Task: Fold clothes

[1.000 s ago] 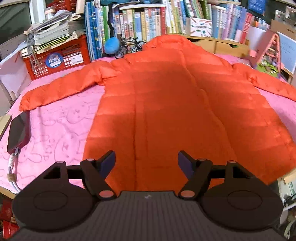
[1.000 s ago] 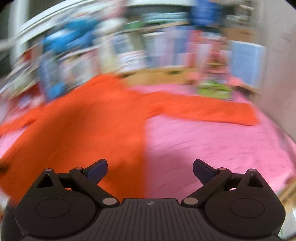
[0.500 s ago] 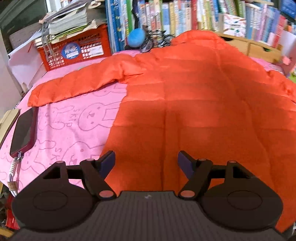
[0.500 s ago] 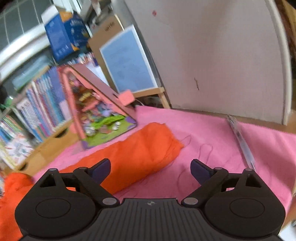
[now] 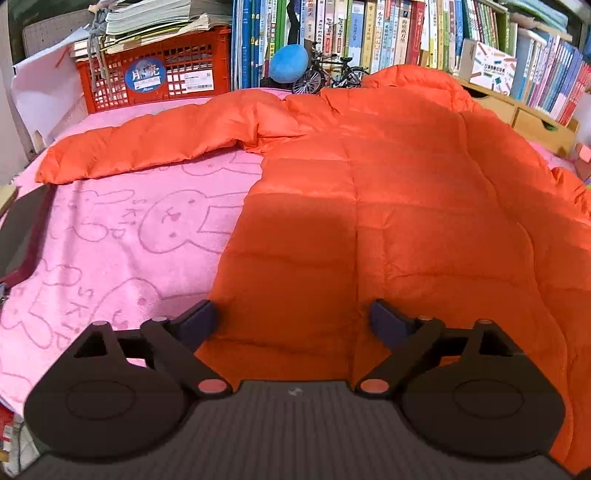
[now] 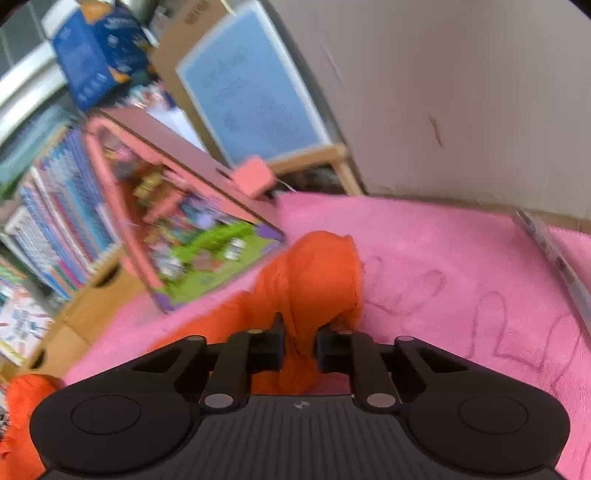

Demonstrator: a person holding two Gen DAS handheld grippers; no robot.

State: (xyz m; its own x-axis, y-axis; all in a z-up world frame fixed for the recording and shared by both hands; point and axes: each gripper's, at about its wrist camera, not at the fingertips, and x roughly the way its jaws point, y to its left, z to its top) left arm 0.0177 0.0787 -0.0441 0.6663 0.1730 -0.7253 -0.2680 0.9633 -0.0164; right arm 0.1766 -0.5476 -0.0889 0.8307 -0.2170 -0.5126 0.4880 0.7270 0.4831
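left hand-held gripper (image 5: 291, 319): jaws opening wide above orange jacket (image 5: 388, 206), gripping nothing | right hand-held gripper (image 6: 299, 345): closing, pinching jacket's sleeve end (image 6: 317, 273) | pink blanket (image 5: 122, 236) underneath

Both views are bright and evenly lit, though we cannot place the lamp. In the left wrist view the picture is sharp: book spines (image 5: 369, 33) read clearly, and a soft dark shadow lies across the near half of the orange jacket (image 5: 388, 221) (its far half shines with a mild sheen). Fisheye bending curves the far shelf and darkens the corners. The right wrist view is smeared by motion; the toy box (image 6: 192, 229) and blue board (image 6: 251, 85) at left and far are blurred, perhaps also out of focus, while the pink blanket (image 6: 461, 258) near us stays fairly crisp.
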